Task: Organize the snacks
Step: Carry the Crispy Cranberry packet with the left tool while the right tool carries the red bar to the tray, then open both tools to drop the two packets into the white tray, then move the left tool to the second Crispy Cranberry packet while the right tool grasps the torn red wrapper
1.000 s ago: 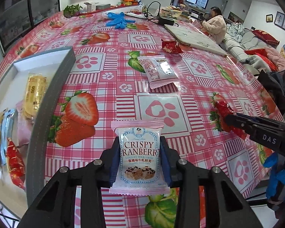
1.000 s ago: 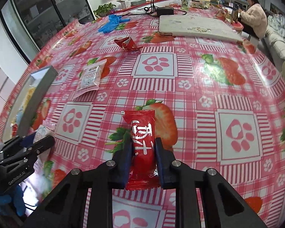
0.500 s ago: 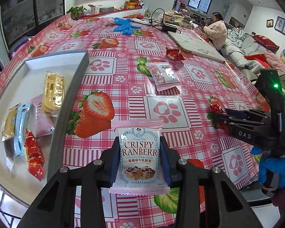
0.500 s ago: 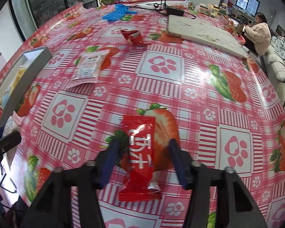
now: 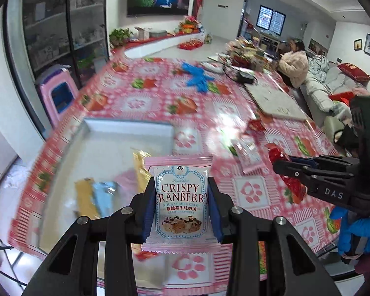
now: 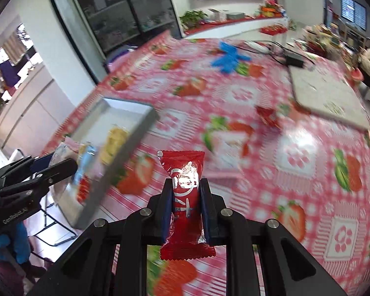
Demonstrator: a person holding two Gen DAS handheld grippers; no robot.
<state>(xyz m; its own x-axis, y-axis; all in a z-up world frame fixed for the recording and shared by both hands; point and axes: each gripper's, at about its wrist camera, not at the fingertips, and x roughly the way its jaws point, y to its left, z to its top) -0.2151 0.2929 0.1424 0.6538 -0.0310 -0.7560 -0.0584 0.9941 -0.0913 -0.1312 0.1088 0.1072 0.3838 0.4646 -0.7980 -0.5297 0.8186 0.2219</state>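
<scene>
Pink-edged and printed "CRISPY CRANBERRY", the nougat milk crisp packet (image 5: 181,206) stands upright in my left gripper (image 5: 182,212), whose jaws pinch it by both side edges. It hangs in the air above the near end of the white tray (image 5: 125,128), clear of the strawberry-patterned desk (image 5: 249,192). Inside the tray lie a yellow packet (image 5: 86,197), a light blue packet (image 5: 104,194) and a pale pink one, all smeared by blur, so I cannot read them.

My right gripper (image 6: 186,206) has its jaws pressed tight on a red candy wrapper (image 6: 185,197), which stands upright between them, lifted off the desk. From the left view the same red wrapper shows tilted in the black right gripper at the right edge, over the cloth, with a blue-gloved hand (image 5: 360,229) behind it. From the right view my left gripper appears at the far left, beside the tray's grey outer wall.

Out on the desk rest another pink-and-white snack packet (image 5: 249,155), a small red wrapper (image 6: 268,117), a pair of blue gloves (image 6: 228,56) and a flat grey pad (image 6: 325,96). A person in a pale fluffy jacket (image 5: 294,66) sits at the far end.
</scene>
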